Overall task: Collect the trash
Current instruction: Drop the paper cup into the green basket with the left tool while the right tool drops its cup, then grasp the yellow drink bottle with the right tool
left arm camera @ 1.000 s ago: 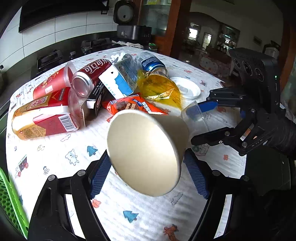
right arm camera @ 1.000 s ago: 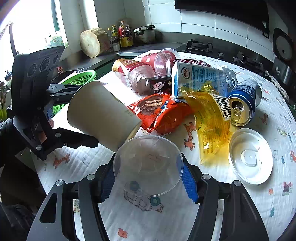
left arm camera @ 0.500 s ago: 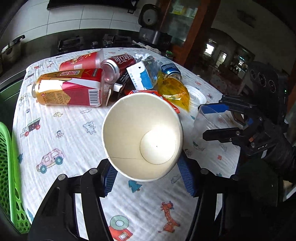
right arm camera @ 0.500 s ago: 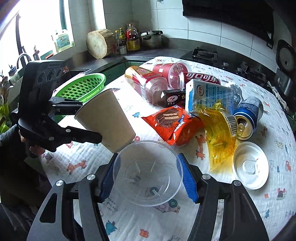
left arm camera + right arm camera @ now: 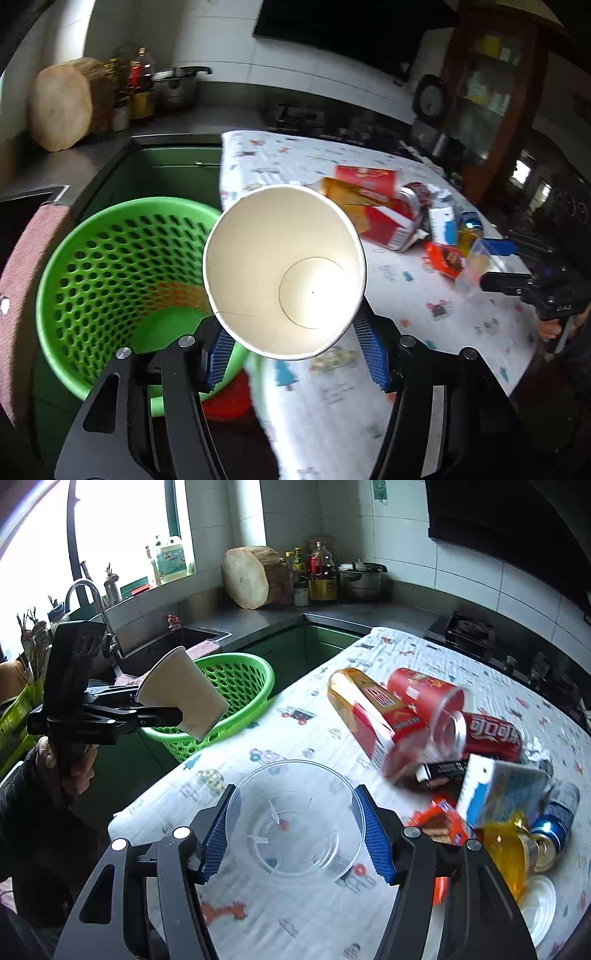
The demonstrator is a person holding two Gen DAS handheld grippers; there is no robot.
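Observation:
My left gripper (image 5: 295, 354) is shut on a white paper cup (image 5: 284, 273), held in the air beside the green perforated basket (image 5: 110, 258). In the right wrist view the cup (image 5: 181, 694) hangs in front of the basket's (image 5: 236, 679) near rim. My right gripper (image 5: 295, 838) is shut on a clear plastic cup (image 5: 295, 819) above the table's near edge. It also shows at the right of the left wrist view (image 5: 476, 266). Trash lies on the patterned tablecloth (image 5: 295, 723): a red-and-gold carton (image 5: 365, 709), a red cup (image 5: 424, 698), a cola can (image 5: 491, 734).
A blue-and-white carton (image 5: 502, 794), a blue can (image 5: 554, 823), a yellow wrapper (image 5: 506, 849), an orange snack pack (image 5: 443, 819) and a white lid (image 5: 535, 904) lie at the table's right. A sink with tap (image 5: 88, 594) and a counter with bottles stand behind the basket.
My left gripper has swung left with the paper cup, from over the table to beside the green basket. My right gripper, still holding the clear cup, has turned left too.

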